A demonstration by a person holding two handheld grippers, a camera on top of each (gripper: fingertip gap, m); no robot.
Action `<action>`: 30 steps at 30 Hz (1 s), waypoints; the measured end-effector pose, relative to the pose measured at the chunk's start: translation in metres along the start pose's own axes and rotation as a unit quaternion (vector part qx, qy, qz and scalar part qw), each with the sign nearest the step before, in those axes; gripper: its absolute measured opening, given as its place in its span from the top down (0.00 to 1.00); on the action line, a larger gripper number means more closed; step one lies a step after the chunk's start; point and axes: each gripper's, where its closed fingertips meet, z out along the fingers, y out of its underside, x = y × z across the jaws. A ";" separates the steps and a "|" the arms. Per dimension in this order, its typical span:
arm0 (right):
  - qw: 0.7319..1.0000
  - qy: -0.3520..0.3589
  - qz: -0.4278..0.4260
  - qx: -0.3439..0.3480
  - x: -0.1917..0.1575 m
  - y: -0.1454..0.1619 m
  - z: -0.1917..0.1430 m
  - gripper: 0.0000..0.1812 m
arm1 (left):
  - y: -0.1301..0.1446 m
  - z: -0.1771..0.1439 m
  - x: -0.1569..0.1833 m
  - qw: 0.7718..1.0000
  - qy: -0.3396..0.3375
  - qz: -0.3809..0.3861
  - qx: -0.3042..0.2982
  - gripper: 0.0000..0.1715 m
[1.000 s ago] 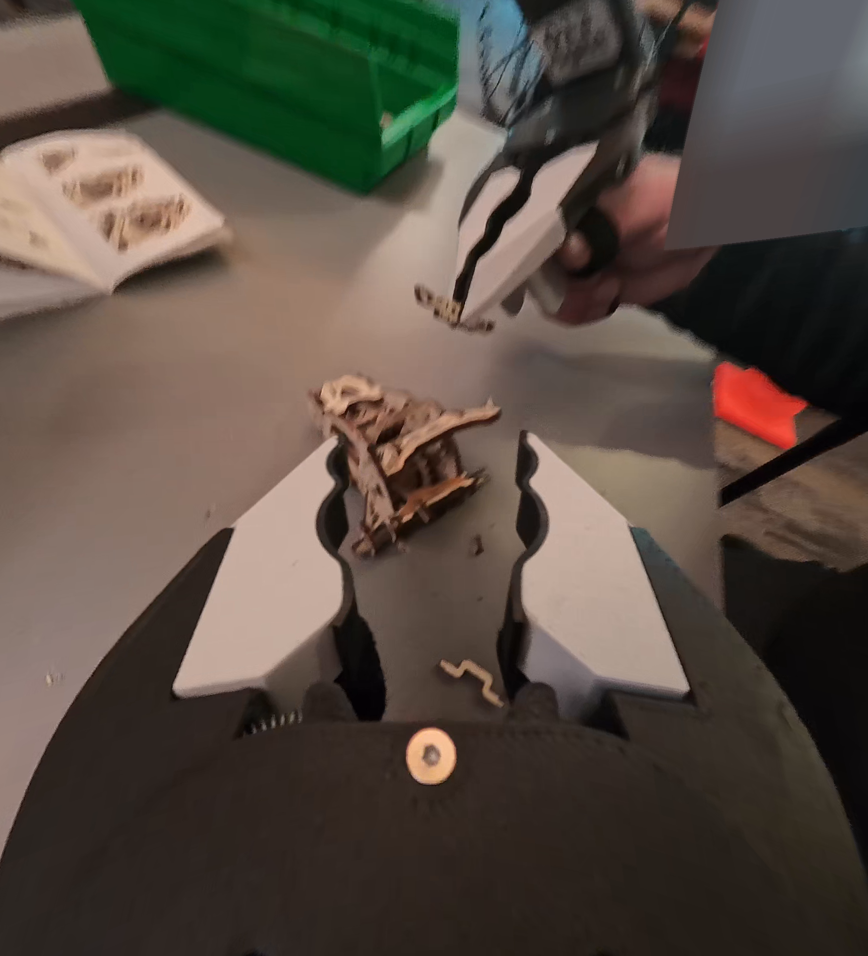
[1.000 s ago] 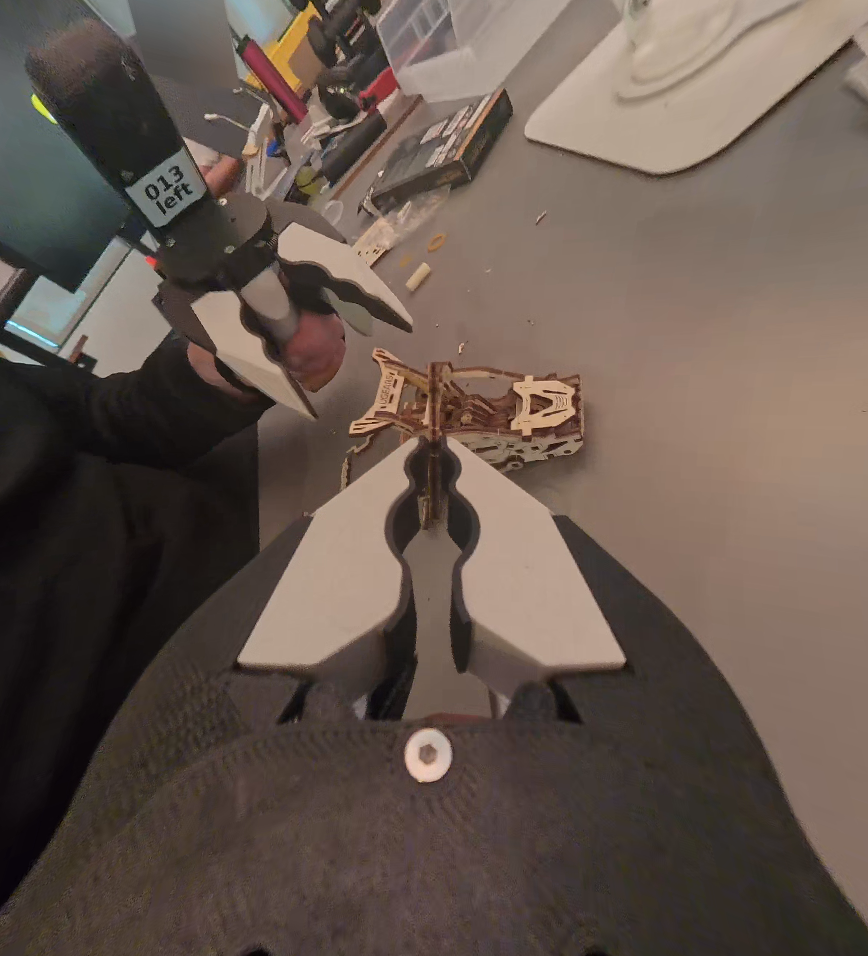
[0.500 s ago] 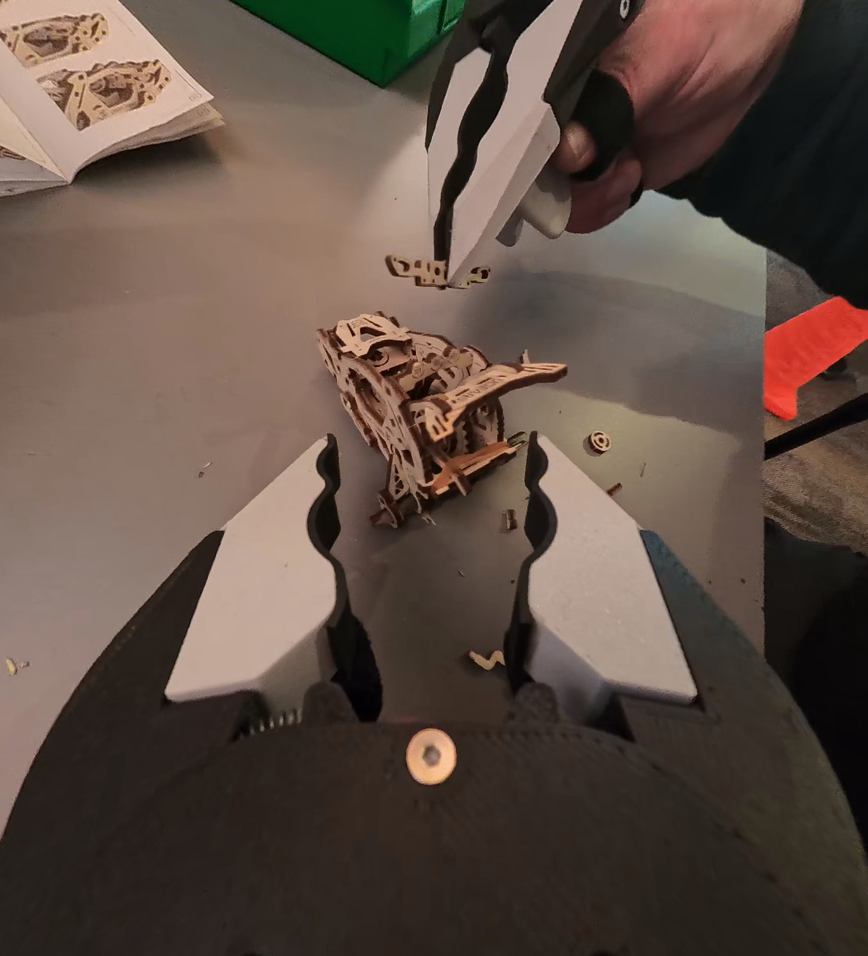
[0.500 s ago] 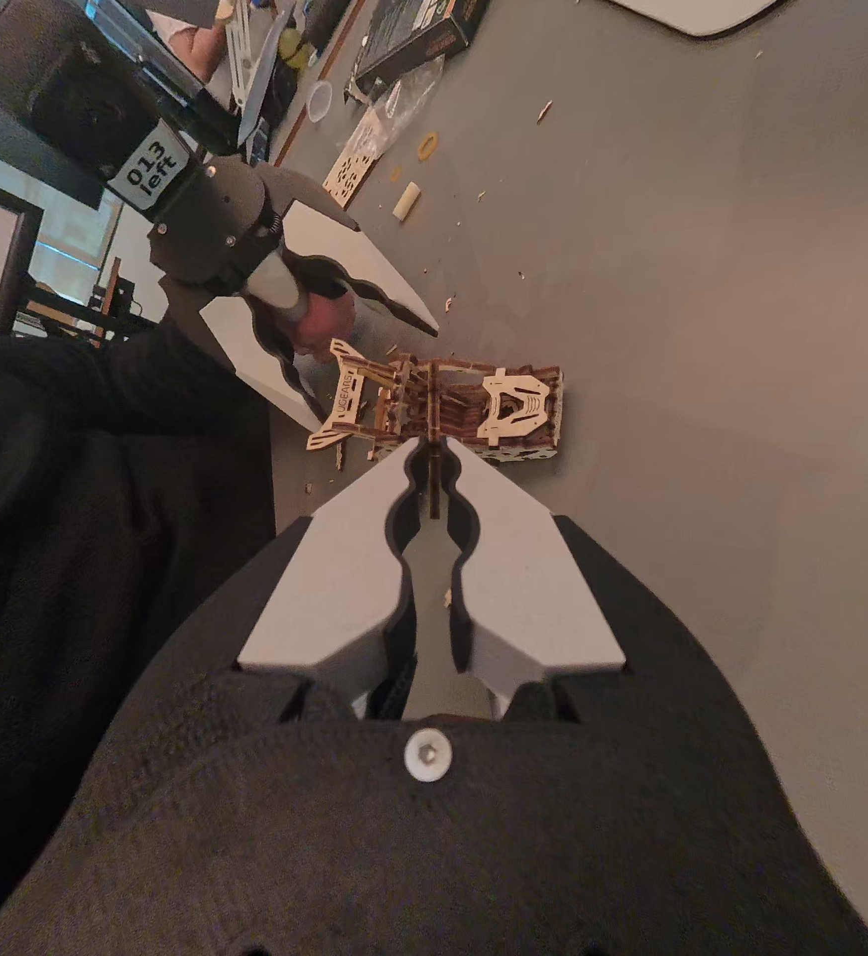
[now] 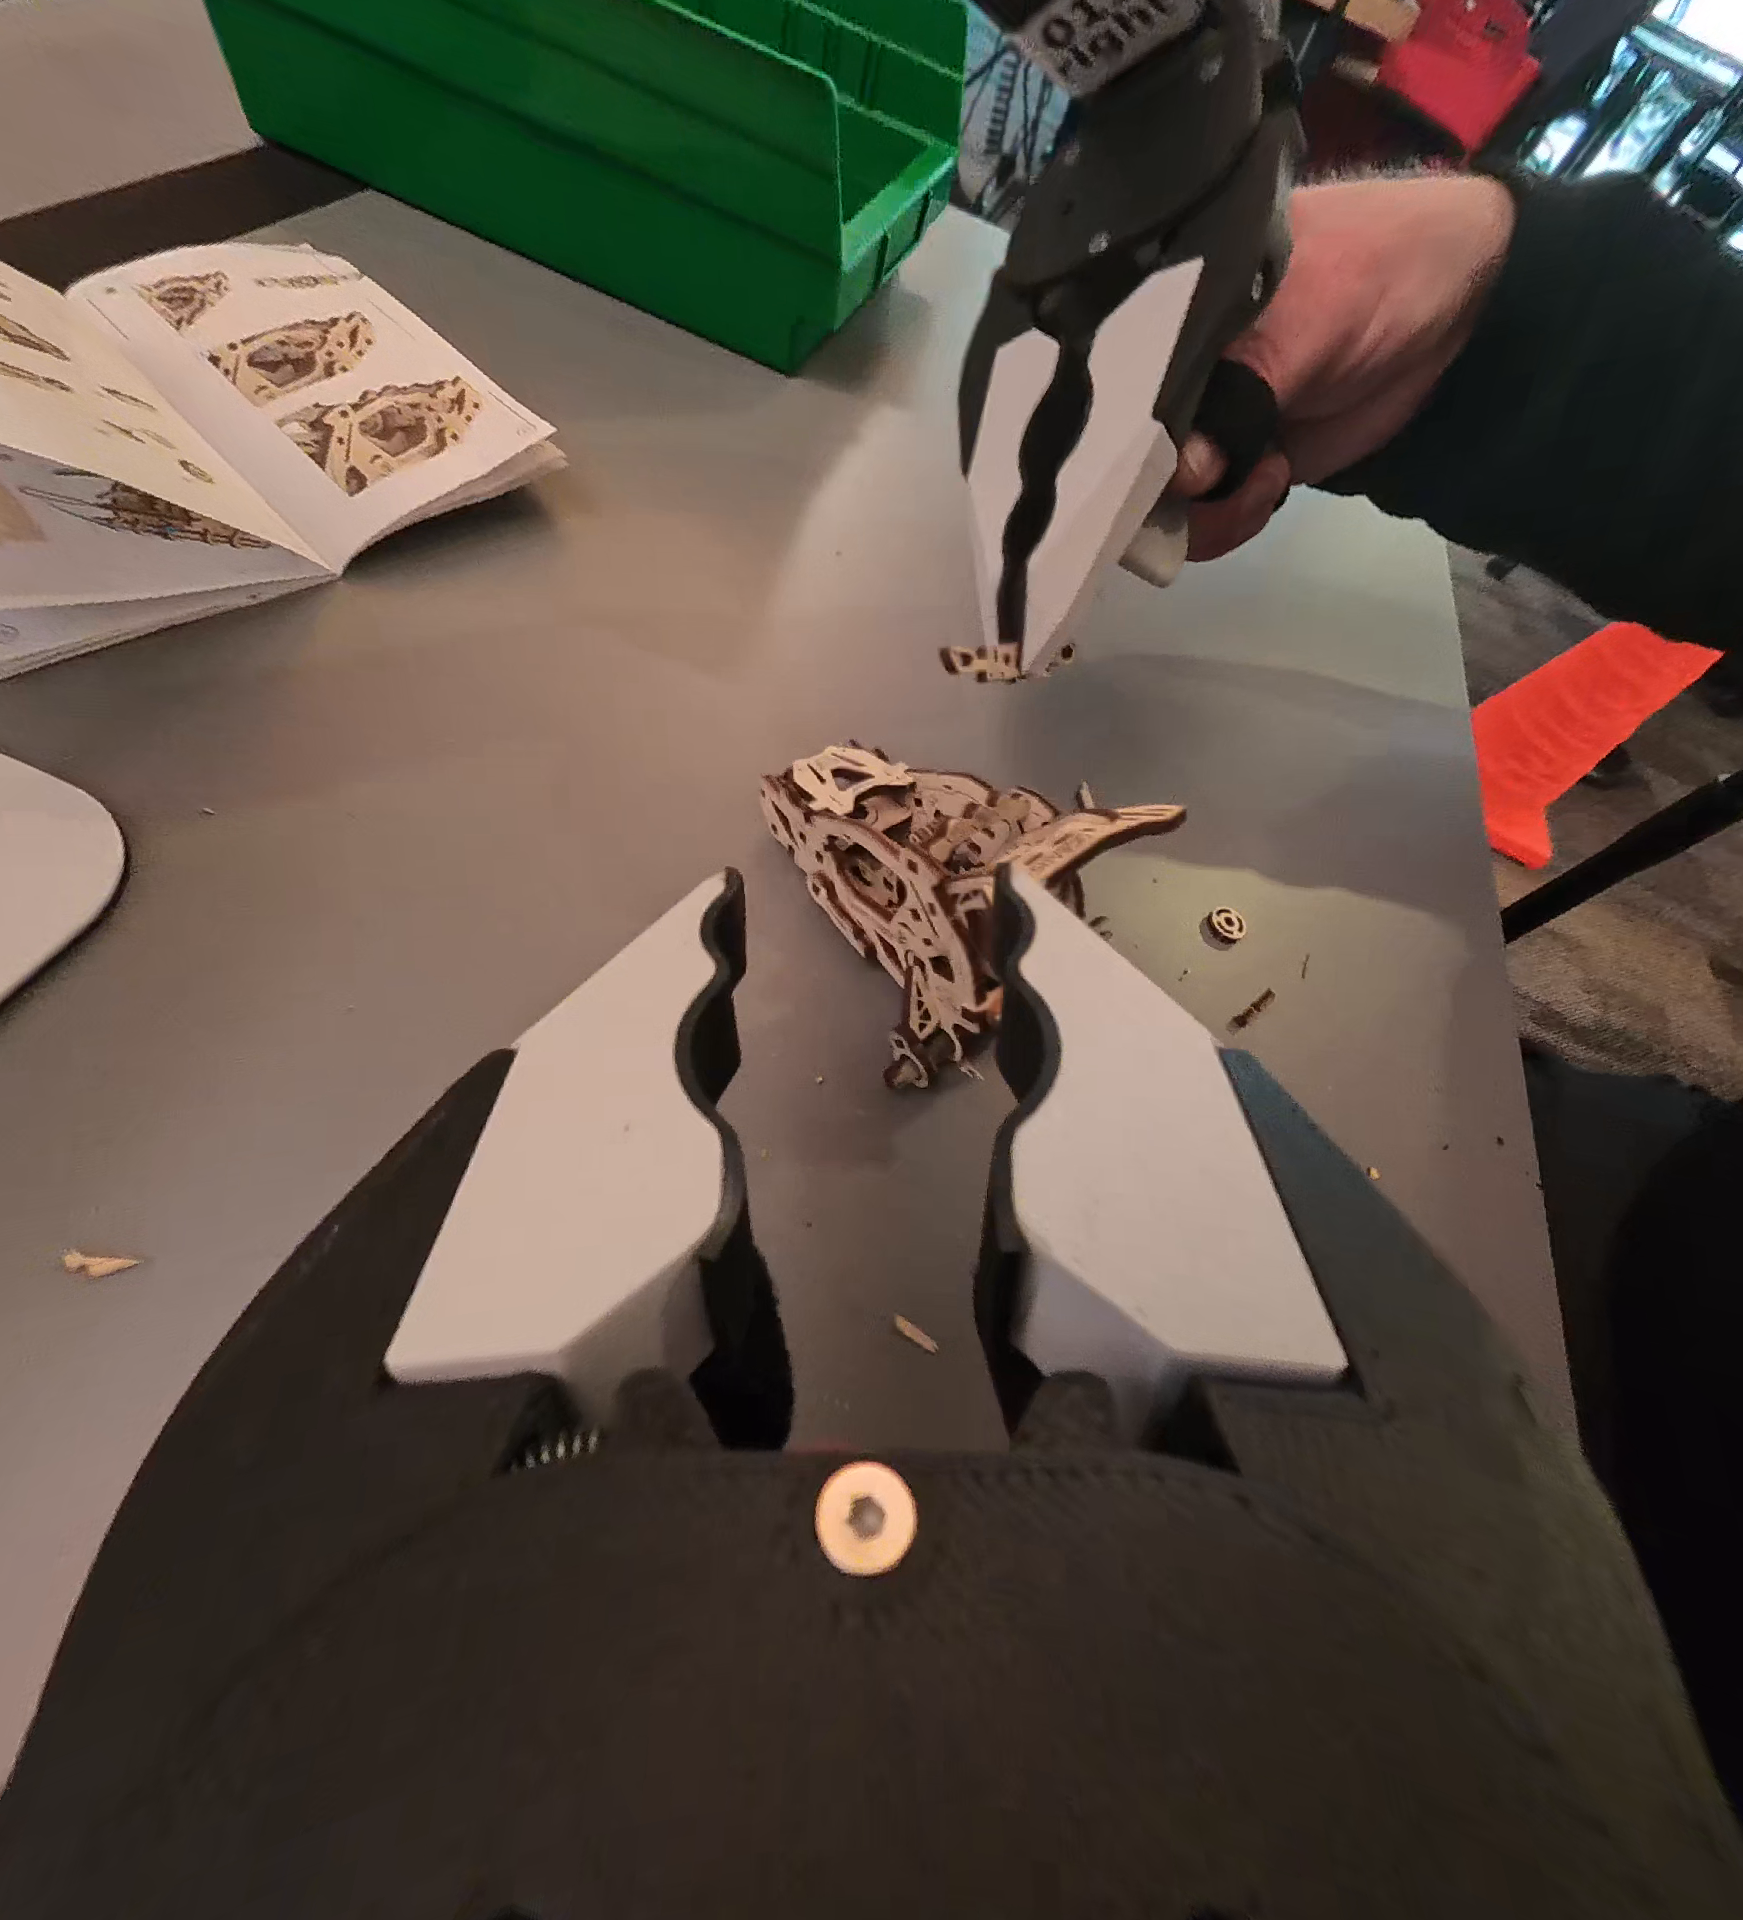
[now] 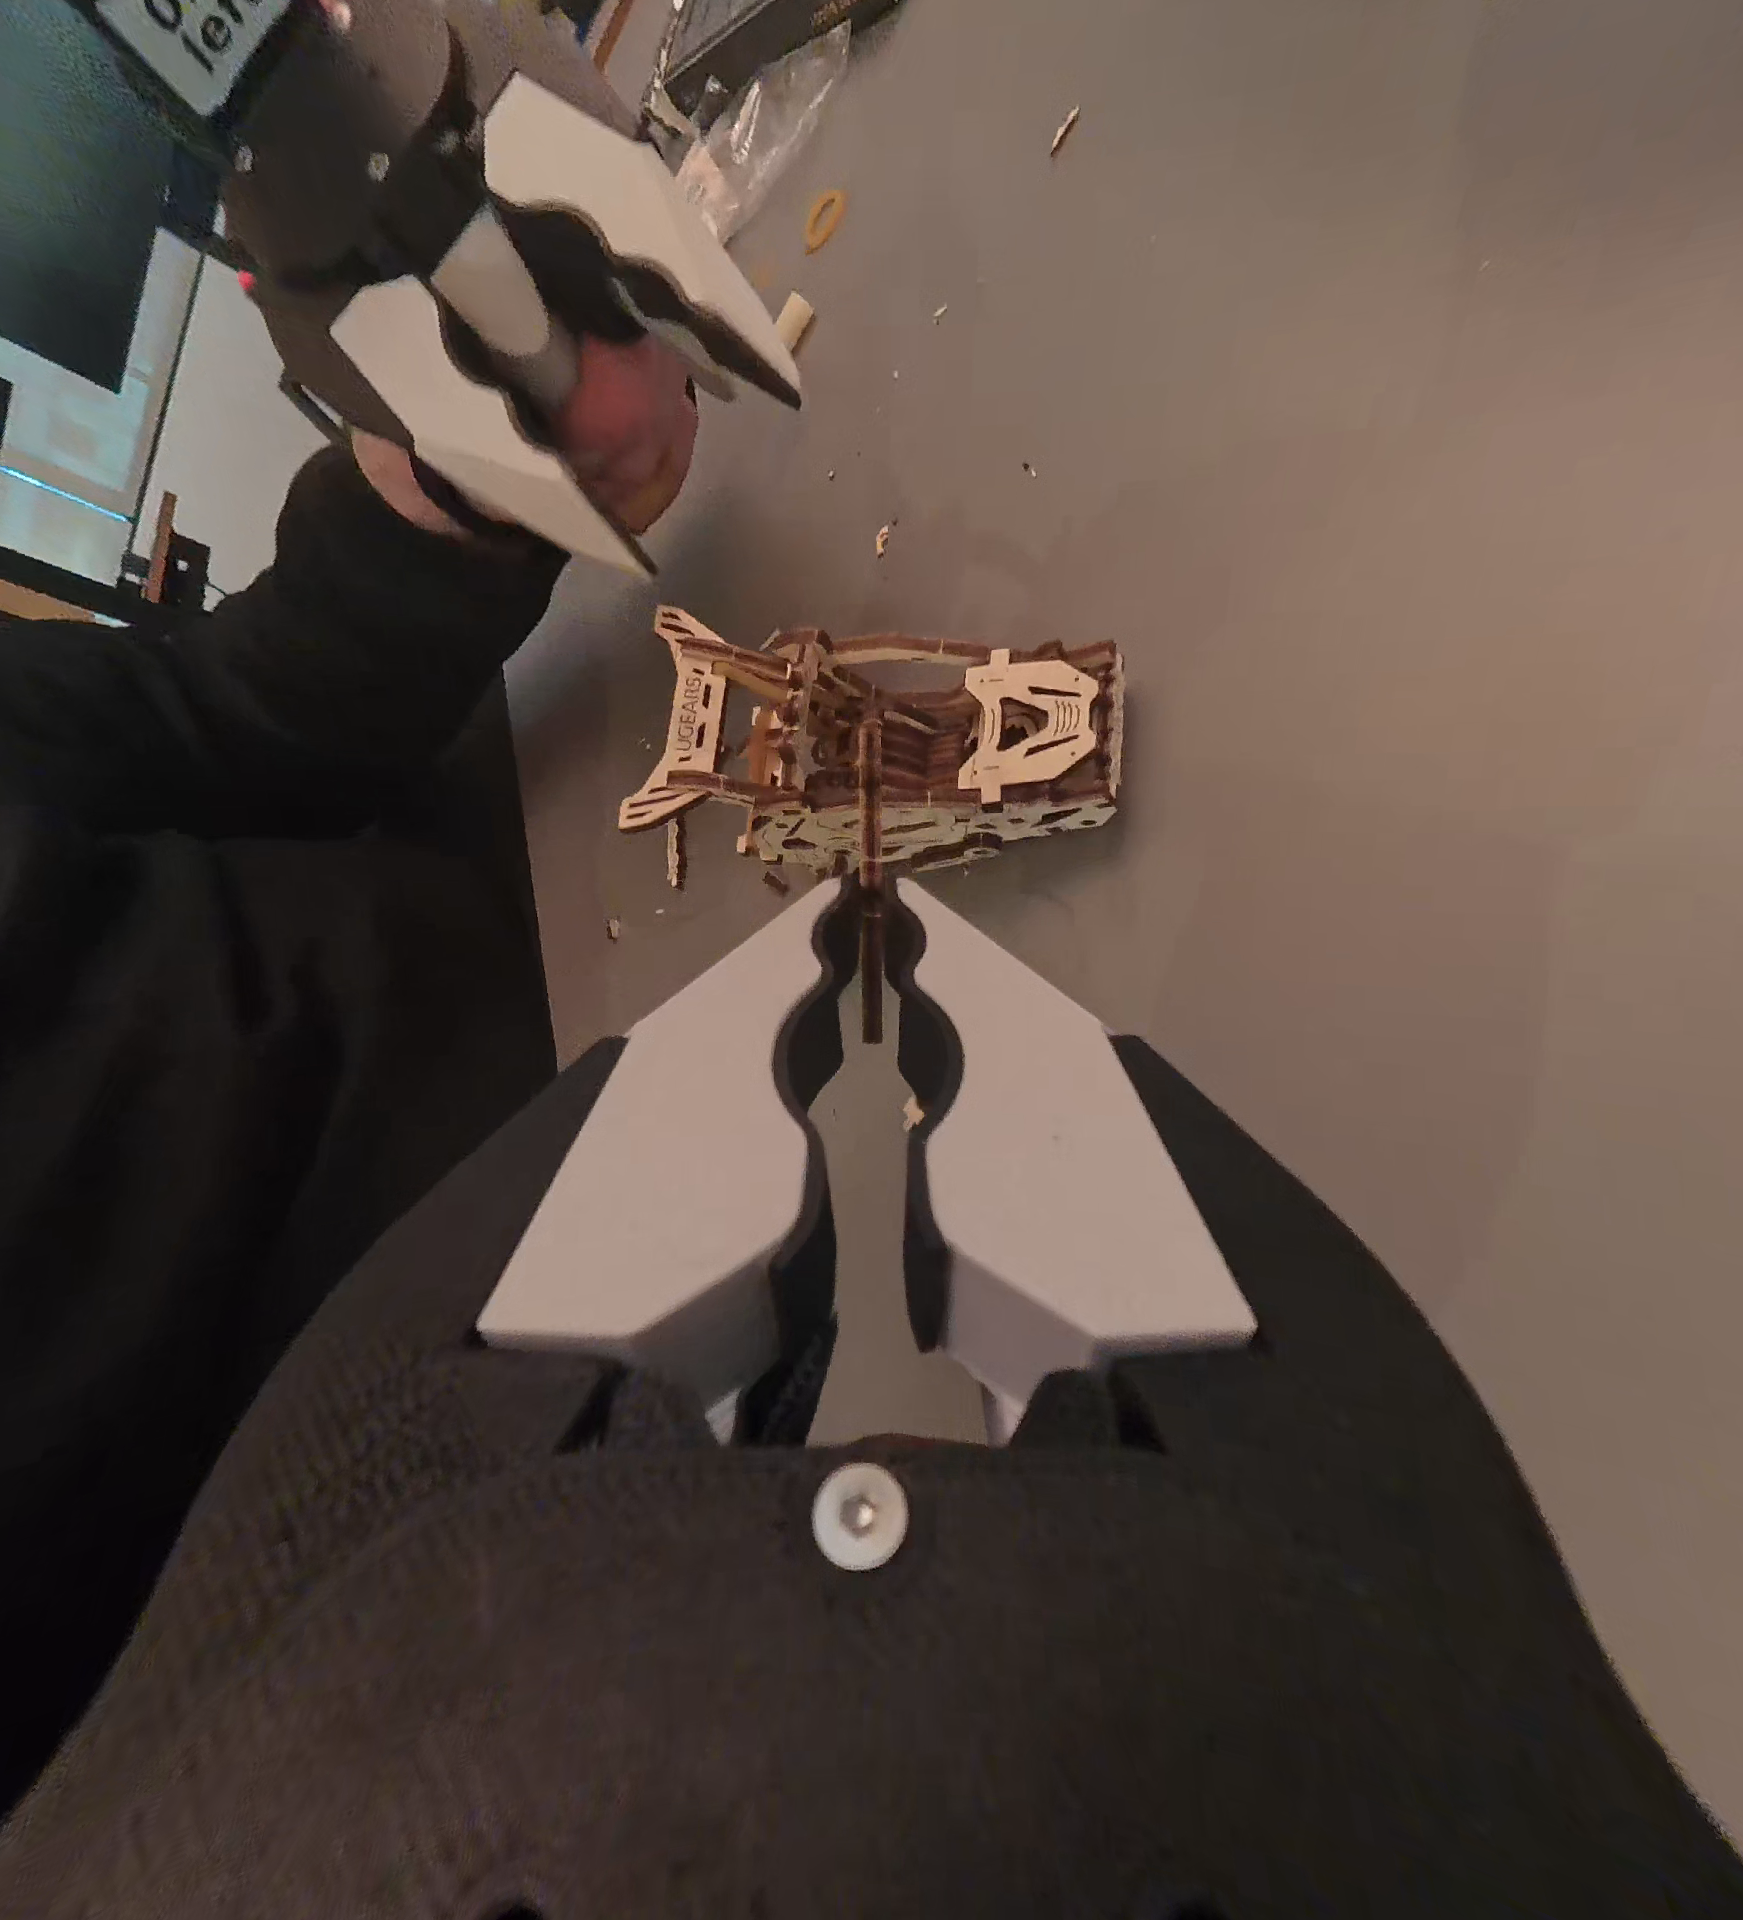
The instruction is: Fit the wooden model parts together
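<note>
The left black-and-grey hand-held gripper [image 5: 872,914] gapes empty. At its one o'clock, the right hand-held gripper [image 5: 1018,649] pinches a small flat wooden piece [image 5: 981,662].

I see white printed label on each gripper handle [image 5: 1106,31] [image 6: 207,26], lettering on wooden model [image 6: 690,717], open booklet [image 5: 223,416] at ten o'clock.

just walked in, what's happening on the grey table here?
A person is assembling a laser-cut wooden model with two handheld grippers. The right gripper is shut on a small flat wooden part, held in the air above and apart from the half-built wooden model that sits on the grey table. The left gripper is open and empty, beside the model. The part is not yet fitted. An open instruction booklet and a green plastic bin lie farther back.
</note>
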 end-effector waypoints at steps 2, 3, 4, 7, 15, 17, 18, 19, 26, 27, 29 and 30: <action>1.000 -0.003 0.000 0.001 -0.002 0.001 0.000 1.00 | -0.003 -0.001 -0.004 1.000 0.001 0.001 0.001 0.76; 1.000 -0.001 -0.002 0.004 -0.002 0.001 -0.002 1.00 | -0.007 -0.001 -0.002 1.000 0.004 0.005 0.005 0.77; 1.000 0.000 -0.011 0.011 -0.005 -0.001 -0.004 1.00 | -0.012 -0.001 0.001 1.000 0.009 0.010 0.009 0.79; 0.998 0.035 -0.041 0.018 -0.007 -0.001 -0.013 1.00 | -0.019 0.000 0.007 1.000 0.004 0.028 0.003 0.80; 0.994 0.072 -0.083 0.013 -0.024 0.027 -0.020 1.00 | -0.015 0.001 0.024 1.000 0.009 0.016 -0.004 0.80; 0.997 0.033 -0.056 0.036 -0.030 0.021 -0.020 1.00 | -0.017 0.002 0.028 1.000 0.012 0.024 -0.004 0.80; 0.998 0.002 -0.046 0.049 -0.037 0.017 -0.021 1.00 | -0.020 0.002 0.029 0.999 0.012 0.031 0.002 0.80; 0.997 -0.026 -0.041 0.055 -0.044 0.013 -0.021 1.00 | -0.026 0.002 0.033 0.999 0.019 0.042 0.009 0.81; 0.993 -0.042 -0.101 0.046 -0.066 -0.004 -0.019 1.00 | -0.055 0.017 0.062 0.991 0.066 0.115 -0.011 0.90; 0.992 -0.037 -0.113 0.042 -0.070 -0.005 -0.018 1.00 | -0.058 0.020 0.068 0.991 0.083 0.109 -0.012 0.91; 0.990 -0.019 -0.136 0.032 -0.073 -0.005 -0.016 1.00 | -0.059 0.024 0.077 0.989 0.113 0.098 -0.018 0.93; 0.989 -0.017 -0.145 0.029 -0.077 -0.006 -0.016 1.00 | -0.059 0.025 0.081 0.988 0.127 0.090 -0.018 0.95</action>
